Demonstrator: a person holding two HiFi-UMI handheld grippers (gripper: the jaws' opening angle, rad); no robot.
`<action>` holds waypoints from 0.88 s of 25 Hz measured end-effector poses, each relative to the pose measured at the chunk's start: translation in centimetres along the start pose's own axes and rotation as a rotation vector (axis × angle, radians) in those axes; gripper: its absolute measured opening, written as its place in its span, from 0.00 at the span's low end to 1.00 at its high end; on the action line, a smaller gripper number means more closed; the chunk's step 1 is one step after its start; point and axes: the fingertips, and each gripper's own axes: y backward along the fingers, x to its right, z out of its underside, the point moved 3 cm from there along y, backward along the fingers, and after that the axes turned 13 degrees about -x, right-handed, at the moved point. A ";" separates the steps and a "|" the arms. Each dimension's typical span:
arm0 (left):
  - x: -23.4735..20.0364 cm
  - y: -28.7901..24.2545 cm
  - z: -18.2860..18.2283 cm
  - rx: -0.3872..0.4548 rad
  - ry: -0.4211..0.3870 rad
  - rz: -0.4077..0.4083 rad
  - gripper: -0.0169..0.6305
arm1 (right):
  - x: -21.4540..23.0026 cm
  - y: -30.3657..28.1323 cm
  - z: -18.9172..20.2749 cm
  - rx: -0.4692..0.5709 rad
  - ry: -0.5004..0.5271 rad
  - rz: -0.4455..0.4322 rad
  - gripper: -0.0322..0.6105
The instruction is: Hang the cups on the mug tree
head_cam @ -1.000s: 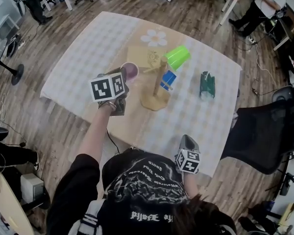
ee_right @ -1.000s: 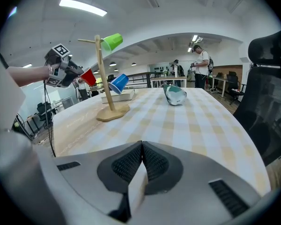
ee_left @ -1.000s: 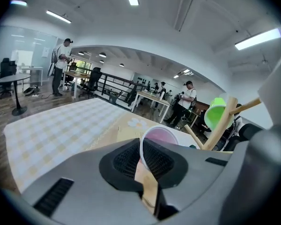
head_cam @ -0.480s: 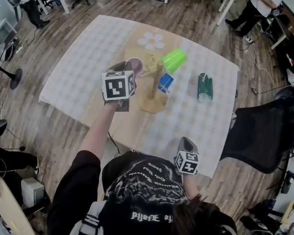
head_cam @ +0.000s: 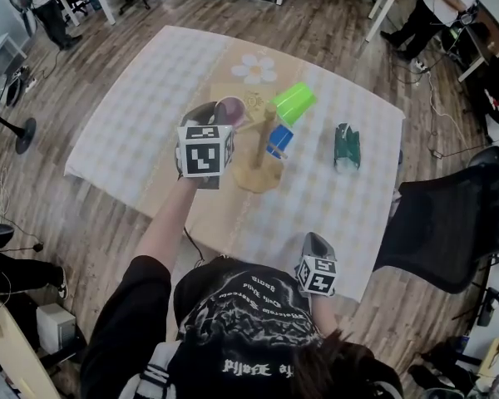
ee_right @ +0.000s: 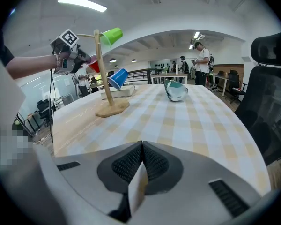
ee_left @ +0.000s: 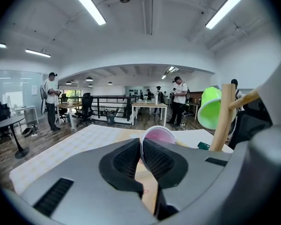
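Pink plastic cup [ee_left: 158,136] pinched by rim in left gripper [ee_left: 141,161] (thin hold); bumping wooden mug tree [head_cam: 262,152] cd knock it loose. Right gripper [ee_right: 140,165] closed, empty.

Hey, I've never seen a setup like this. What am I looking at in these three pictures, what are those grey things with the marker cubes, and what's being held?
There is no robot here. A person stands at a table with a checked cloth and holds a hand-operated gripper in each hand. The cubes with square markers are part of those grippers.

The head view comes from a camera on the person's head, looking down. The other two views come from cameras riding on each gripper, looking along its jaws.

The left gripper has its jaws closed on the rim of a pink cup, held up beside the wooden mug tree. A green cup and a blue cup hang on the tree. A dark green cup lies on its side on the cloth. The right gripper is close to the person, jaws shut on nothing.
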 end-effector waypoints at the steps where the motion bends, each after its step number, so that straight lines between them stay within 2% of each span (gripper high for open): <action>1: 0.1 0.1 0.0 0.010 -0.004 -0.001 0.09 | 0.0 0.0 0.0 0.000 0.001 0.001 0.06; 11: 0.7 0.4 0.4 0.082 -0.066 -0.008 0.09 | 0.2 -0.4 0.1 -0.010 0.000 0.003 0.06; 15: 1.0 0.7 0.4 0.129 -0.125 -0.028 0.09 | 0.3 -0.6 0.0 -0.012 0.003 0.004 0.06; 19: 1.3 0.8 0.8 0.149 -0.150 -0.037 0.09 | 0.3 -0.7 -0.1 -0.015 0.008 0.005 0.06; 22: 1.8 1.3 0.8 0.186 -0.212 -0.067 0.09 | 0.2 -0.8 -0.2 -0.018 0.020 0.001 0.06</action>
